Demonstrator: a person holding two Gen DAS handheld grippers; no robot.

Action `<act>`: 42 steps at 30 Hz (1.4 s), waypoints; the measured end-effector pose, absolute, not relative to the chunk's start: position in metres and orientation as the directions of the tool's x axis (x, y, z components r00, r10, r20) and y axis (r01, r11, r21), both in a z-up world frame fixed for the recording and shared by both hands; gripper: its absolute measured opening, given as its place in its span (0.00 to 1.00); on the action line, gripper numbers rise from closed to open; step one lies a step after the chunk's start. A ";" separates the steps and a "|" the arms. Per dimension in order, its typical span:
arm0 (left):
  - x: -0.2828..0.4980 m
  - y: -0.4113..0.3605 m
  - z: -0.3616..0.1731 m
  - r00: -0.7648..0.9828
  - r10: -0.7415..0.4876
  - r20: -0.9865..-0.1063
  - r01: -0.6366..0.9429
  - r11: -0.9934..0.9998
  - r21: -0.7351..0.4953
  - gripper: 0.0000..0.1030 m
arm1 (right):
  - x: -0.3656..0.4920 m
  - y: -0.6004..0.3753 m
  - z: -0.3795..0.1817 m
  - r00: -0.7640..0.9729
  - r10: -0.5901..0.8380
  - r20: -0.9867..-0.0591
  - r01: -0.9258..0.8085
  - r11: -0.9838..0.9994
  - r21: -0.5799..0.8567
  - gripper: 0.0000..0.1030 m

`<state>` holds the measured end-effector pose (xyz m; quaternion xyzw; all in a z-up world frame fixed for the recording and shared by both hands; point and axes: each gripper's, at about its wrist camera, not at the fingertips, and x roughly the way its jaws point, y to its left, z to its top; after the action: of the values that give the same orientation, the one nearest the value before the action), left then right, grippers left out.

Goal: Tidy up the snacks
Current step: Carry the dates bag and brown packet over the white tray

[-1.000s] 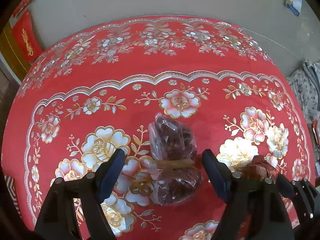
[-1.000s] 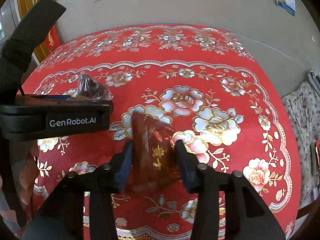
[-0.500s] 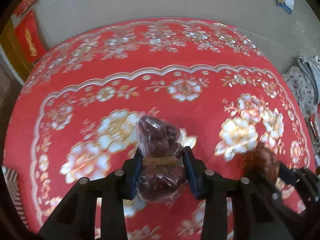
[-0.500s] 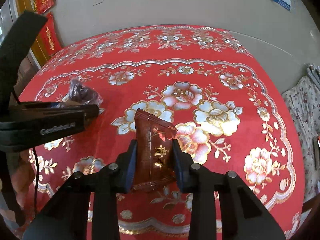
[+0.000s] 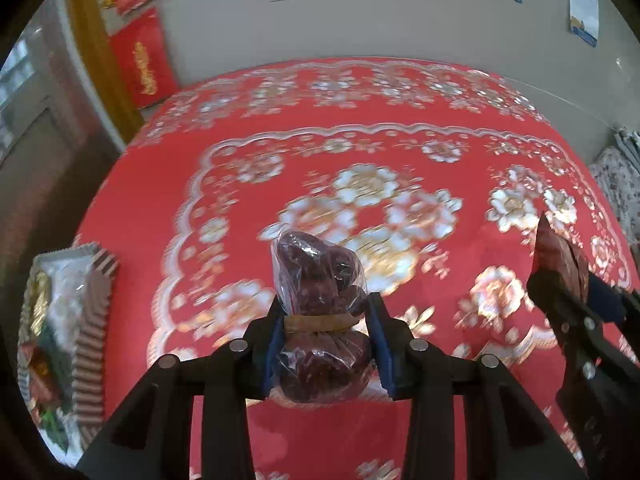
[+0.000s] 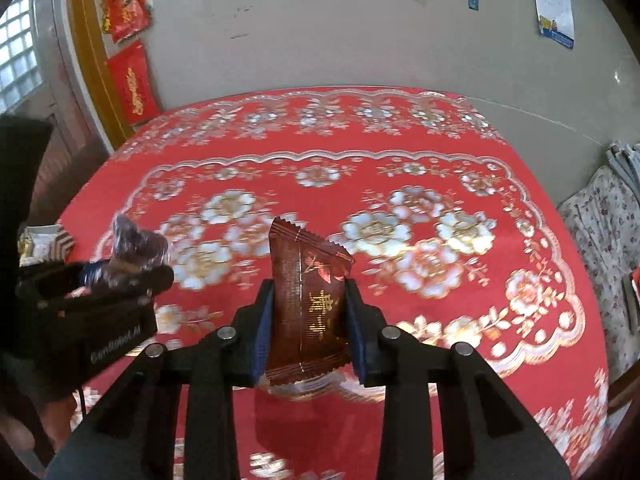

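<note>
My left gripper (image 5: pixel 326 344) is shut on a clear bag of dark red dates (image 5: pixel 318 300) tied with a tan band, held above the red floral tablecloth (image 5: pixel 360 152). My right gripper (image 6: pixel 308 328) is shut on a brown foil snack packet (image 6: pixel 308 300) with gold lettering, also lifted off the cloth. The right gripper and its packet (image 5: pixel 560 264) show at the right edge of the left wrist view. The left gripper and the date bag (image 6: pixel 136 244) show at the left of the right wrist view.
A pleated tray (image 5: pixel 96 304) holding several wrapped snacks sits at the table's left edge; it also shows in the right wrist view (image 6: pixel 44 240). A grey wall stands behind the table. Floral fabric (image 6: pixel 608 216) hangs off to the right.
My left gripper closed on the date bag and lifted it. Both grippers rose and pulled back with their snacks. The tray came into view at the left.
</note>
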<state>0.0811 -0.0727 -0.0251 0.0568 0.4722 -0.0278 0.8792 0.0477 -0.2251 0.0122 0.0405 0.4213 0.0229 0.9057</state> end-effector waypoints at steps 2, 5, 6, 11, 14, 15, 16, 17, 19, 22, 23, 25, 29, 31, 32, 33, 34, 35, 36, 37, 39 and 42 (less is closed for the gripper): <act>0.071 -0.060 -0.023 0.560 0.014 -0.828 0.084 0.994 0.073 0.38 | 0.043 -0.216 0.014 0.651 0.075 -0.756 -0.010 0.996 0.090 0.29; 0.058 -0.044 -0.020 0.576 0.034 -0.817 0.057 0.995 0.081 0.38 | 0.035 -0.203 0.016 0.652 0.089 -0.753 -0.014 0.994 0.106 0.29; 0.054 -0.038 -0.019 0.580 0.042 -0.813 0.047 0.995 0.085 0.38 | 0.033 -0.199 0.016 0.652 0.094 -0.752 -0.018 0.994 0.108 0.29; 0.035 -0.011 -0.014 0.594 0.062 -0.802 0.012 0.996 0.086 0.38 | 0.023 -0.173 0.018 0.651 0.114 -0.751 -0.048 0.993 0.109 0.29; 0.027 0.005 -0.012 0.599 0.075 -0.797 -0.014 0.996 0.084 0.38 | 0.019 -0.156 0.021 0.653 0.129 -0.747 -0.076 0.992 0.106 0.29; 0.023 0.012 -0.011 0.601 0.078 -0.795 -0.024 0.997 0.080 0.38 | 0.018 -0.151 0.022 0.654 0.137 -0.744 -0.085 0.991 0.107 0.29; 0.020 0.019 -0.009 0.604 0.088 -0.792 -0.036 0.996 0.083 0.38 | 0.017 -0.144 0.024 0.655 0.148 -0.741 -0.099 0.989 0.110 0.29; 0.016 0.026 -0.008 0.606 0.100 -0.789 -0.048 0.995 0.088 0.38 | 0.016 -0.139 0.025 0.655 0.155 -0.739 -0.106 0.988 0.112 0.29; 0.010 0.040 -0.006 0.610 0.112 -0.784 -0.066 0.994 0.090 0.38 | 0.015 -0.125 0.028 0.656 0.173 -0.735 -0.133 0.985 0.113 0.29; 0.001 0.060 -0.002 0.611 0.130 -0.781 -0.099 0.991 0.088 0.38 | 0.014 -0.106 0.030 0.652 0.197 -0.732 -0.168 0.979 0.114 0.29; -0.001 0.065 -0.001 0.613 0.136 -0.778 -0.107 0.990 0.088 0.38 | 0.014 -0.097 0.031 0.651 0.205 -0.731 -0.184 0.977 0.110 0.29; -0.007 0.078 0.004 0.621 0.156 -0.768 -0.132 0.987 0.093 0.38 | 0.013 -0.083 0.033 0.649 0.220 -0.728 -0.210 0.972 0.107 0.29; -0.015 0.102 0.010 0.621 0.173 -0.765 -0.169 0.982 0.085 0.38 | 0.012 -0.057 0.038 0.646 0.256 -0.719 -0.262 0.959 0.107 0.29; -0.018 0.114 0.012 0.622 0.187 -0.760 -0.191 0.978 0.084 0.38 | 0.011 -0.042 0.040 0.643 0.275 -0.715 -0.290 0.951 0.105 0.29; -0.020 0.119 0.013 0.623 0.194 -0.758 -0.202 0.976 0.084 0.38 | 0.011 -0.037 0.041 0.642 0.279 -0.714 -0.298 0.949 0.103 0.29; -0.023 0.126 0.015 0.623 0.198 -0.757 -0.213 0.974 0.079 0.38 | 0.011 -0.031 0.041 0.638 0.287 -0.714 -0.310 0.945 0.103 0.29; -0.025 0.131 0.016 0.623 0.204 -0.755 -0.222 0.972 0.079 0.38 | 0.010 -0.024 0.042 0.634 0.297 -0.714 -0.322 0.941 0.105 0.29; -0.028 0.136 0.017 0.623 0.212 -0.753 -0.232 0.969 0.081 0.38 | 0.010 -0.018 0.042 0.631 0.306 -0.713 -0.335 0.936 0.106 0.29; -0.030 0.140 0.017 0.623 0.215 -0.753 -0.237 0.968 0.080 0.38 | 0.009 -0.013 0.043 0.629 0.311 -0.712 -0.343 0.933 0.104 0.29; -0.032 0.146 0.017 0.619 0.221 -0.753 -0.248 0.966 0.080 0.38 | 0.009 -0.007 0.043 0.627 0.319 -0.711 -0.355 0.929 0.103 0.29; -0.035 0.157 0.017 0.613 0.232 -0.755 -0.265 0.961 0.080 0.38 | 0.008 0.005 0.043 0.619 0.335 -0.710 -0.379 0.920 0.103 0.29; -0.043 0.177 0.018 0.606 0.246 -0.756 -0.298 0.952 0.070 0.38 | 0.006 0.016 0.044 0.612 0.354 -0.707 -0.401 0.910 0.108 0.29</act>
<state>-0.0425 0.1771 0.0180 -0.0315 0.4170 0.1519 0.8956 0.0056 0.0161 0.0445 -0.0308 0.3870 0.2104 0.8972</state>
